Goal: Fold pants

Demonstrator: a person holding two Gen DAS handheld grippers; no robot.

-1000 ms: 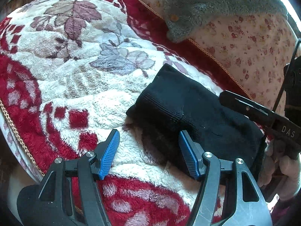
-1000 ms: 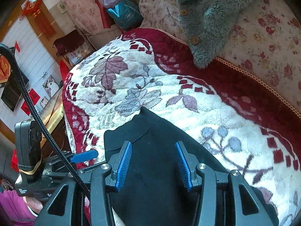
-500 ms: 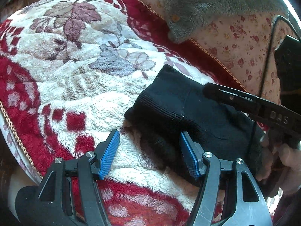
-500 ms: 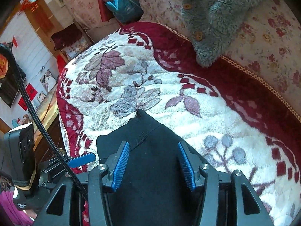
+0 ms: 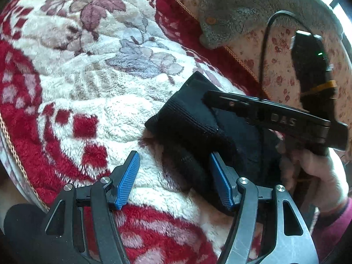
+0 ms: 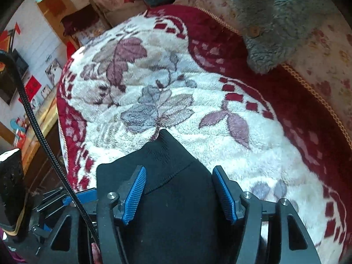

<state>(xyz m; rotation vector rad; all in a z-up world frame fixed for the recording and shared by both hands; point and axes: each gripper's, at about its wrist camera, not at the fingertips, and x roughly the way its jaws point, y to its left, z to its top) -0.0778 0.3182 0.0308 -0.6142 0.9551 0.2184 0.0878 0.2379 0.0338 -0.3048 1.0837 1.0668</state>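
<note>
The black pants [image 5: 198,127] lie folded into a small bundle on the red and white floral fleece blanket [image 5: 92,92]. My left gripper [image 5: 173,178] is open, its right pad at the bundle's near edge, its left pad over bare blanket. My right gripper [image 6: 180,192] is open and hovers over the pants [image 6: 173,198], both blue pads apart above the black cloth. In the left wrist view the right gripper's black body [image 5: 275,116] reaches over the bundle from the right.
A grey fleece garment with buttons [image 5: 231,6] lies at the far side on a floral sheet [image 5: 279,70]. The blanket's corded edge [image 5: 13,151] drops off at the left. A cable [image 6: 37,127] and furniture [image 6: 44,110] are at the left of the right wrist view.
The right gripper has moved forward over the pants, further across the bundle. The left gripper has barely moved. Both stayed open.
</note>
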